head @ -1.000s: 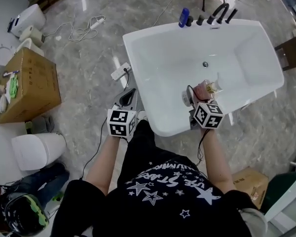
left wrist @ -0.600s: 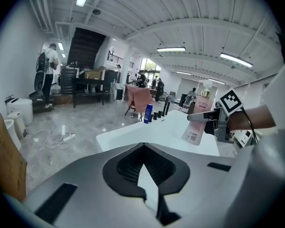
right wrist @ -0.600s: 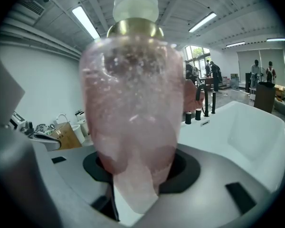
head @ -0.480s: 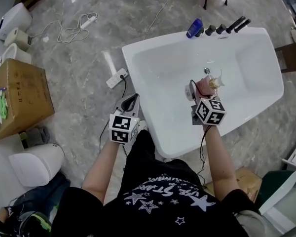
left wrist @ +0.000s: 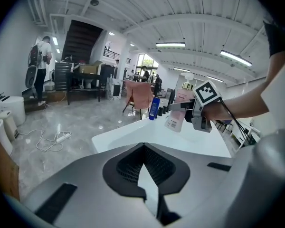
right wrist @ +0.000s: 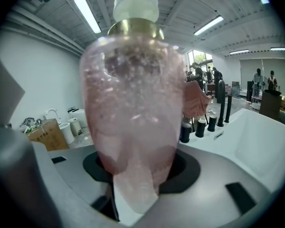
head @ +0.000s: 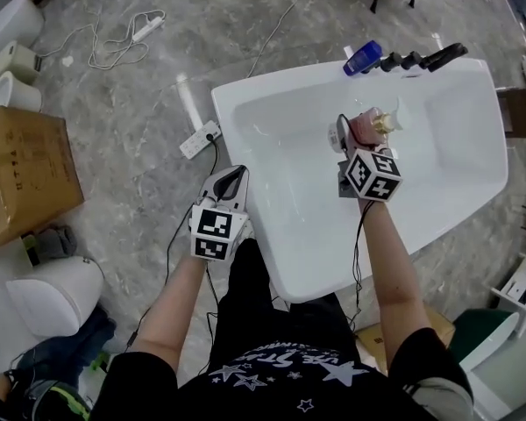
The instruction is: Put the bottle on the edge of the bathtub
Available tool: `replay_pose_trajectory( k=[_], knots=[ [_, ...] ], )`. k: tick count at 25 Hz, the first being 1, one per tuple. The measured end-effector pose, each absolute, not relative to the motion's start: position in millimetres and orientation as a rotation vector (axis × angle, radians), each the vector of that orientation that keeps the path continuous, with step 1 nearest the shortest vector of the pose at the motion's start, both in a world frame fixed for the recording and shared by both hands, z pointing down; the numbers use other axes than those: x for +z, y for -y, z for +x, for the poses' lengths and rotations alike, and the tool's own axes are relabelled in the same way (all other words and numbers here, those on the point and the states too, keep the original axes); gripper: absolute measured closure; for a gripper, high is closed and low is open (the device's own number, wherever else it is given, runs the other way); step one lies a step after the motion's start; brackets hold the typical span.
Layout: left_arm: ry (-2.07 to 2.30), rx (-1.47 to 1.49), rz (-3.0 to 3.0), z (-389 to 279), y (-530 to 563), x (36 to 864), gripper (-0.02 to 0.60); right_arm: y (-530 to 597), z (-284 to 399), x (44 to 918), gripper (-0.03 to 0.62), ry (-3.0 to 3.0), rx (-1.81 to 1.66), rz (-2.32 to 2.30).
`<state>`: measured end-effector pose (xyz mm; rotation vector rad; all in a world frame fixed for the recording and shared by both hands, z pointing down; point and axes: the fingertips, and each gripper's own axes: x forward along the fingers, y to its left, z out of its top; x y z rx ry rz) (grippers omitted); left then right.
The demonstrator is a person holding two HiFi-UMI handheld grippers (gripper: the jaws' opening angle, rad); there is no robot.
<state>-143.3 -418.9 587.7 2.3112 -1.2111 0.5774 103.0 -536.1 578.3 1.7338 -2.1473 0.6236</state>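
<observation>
The right gripper (head: 361,140) is pinching the pink bottle (right wrist: 133,94) around its body, gold collar and pale cap up top, and holds it out above the bathtub's (head: 280,79) white basin. Beyond it on the far rim stand a blue bottle (head: 362,57) and the black tap fittings (head: 421,58). The left gripper (head: 228,181) hangs with jaws pressed together and empty, just outside the tub's near side.

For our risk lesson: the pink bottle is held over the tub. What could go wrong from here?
1. The bottle, clamped in the right gripper, hangs over the bathtub basin; a slip would drop it inside.
2. A blue bottle and black taps crowd the far rim; placing there might knock them.
</observation>
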Motion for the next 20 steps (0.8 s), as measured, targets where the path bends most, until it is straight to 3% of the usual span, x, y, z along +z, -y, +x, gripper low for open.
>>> replay_pose_trajectory(
  k=[20],
  knots=[
    [1.378, 0.462, 2.279, -139, 488, 632, 0.566, 700, 112, 631, 0.365, 2.204, 0.450, 1.844]
  ],
)
